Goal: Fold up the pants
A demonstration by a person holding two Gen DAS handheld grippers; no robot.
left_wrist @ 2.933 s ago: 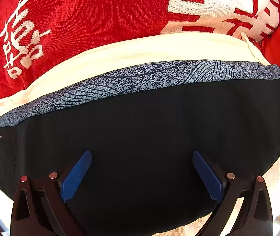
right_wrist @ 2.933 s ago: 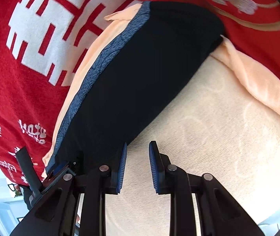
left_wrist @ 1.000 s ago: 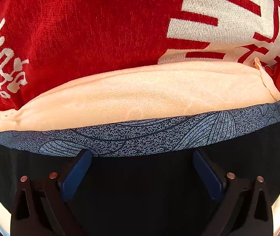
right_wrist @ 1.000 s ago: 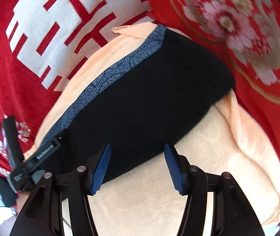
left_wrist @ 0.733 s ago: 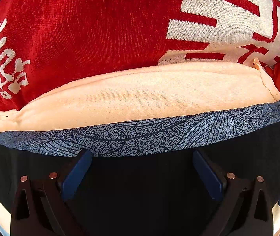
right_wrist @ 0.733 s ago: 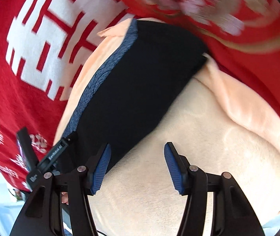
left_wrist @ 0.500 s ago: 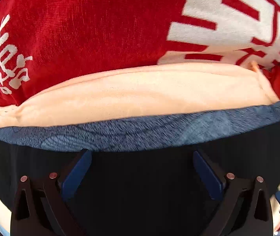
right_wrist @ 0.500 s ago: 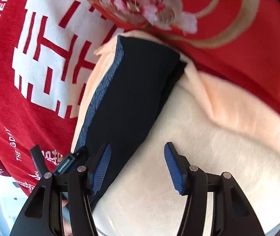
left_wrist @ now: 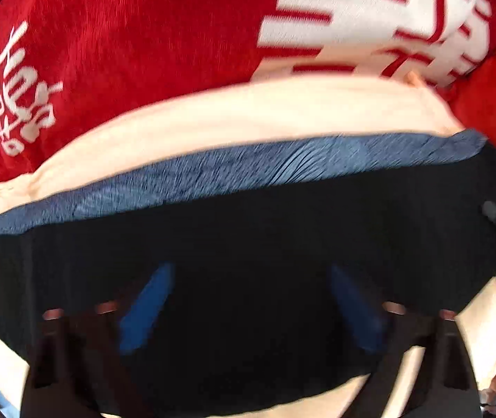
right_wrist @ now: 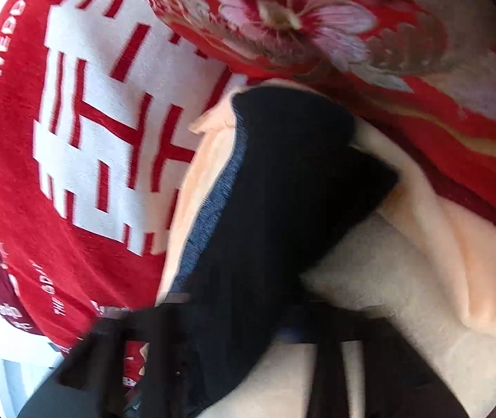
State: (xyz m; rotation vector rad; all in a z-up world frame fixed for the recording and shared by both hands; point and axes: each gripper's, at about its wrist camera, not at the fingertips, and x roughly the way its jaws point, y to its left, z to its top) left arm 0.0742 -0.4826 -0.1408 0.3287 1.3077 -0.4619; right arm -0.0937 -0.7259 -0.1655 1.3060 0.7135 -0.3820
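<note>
The pants (left_wrist: 248,237) are black with a grey-blue patterned waistband (left_wrist: 248,170). They lie folded into a wide band on a cream blanket (left_wrist: 248,118). My left gripper (left_wrist: 248,299) hovers over the black cloth with its blue pads (left_wrist: 147,299) wide apart, open and empty. The view is blurred. In the right wrist view the pants (right_wrist: 283,188) run away from me, waistband (right_wrist: 213,216) on the left. My right gripper (right_wrist: 241,327) is at the near end of the pants. Blur and dark cloth hide its pads, so I cannot tell how its jaws stand.
A red blanket with white characters (left_wrist: 143,35) lies beyond the cream one, and shows on the left in the right wrist view (right_wrist: 91,139). A red floral quilt (right_wrist: 370,35) lies at the far right. The cream blanket (right_wrist: 404,278) spreads right of the pants.
My left gripper has drawn back over the pants, so more black cloth shows. My right gripper has swung left onto the near end of the pants. Both views are now blurred.
</note>
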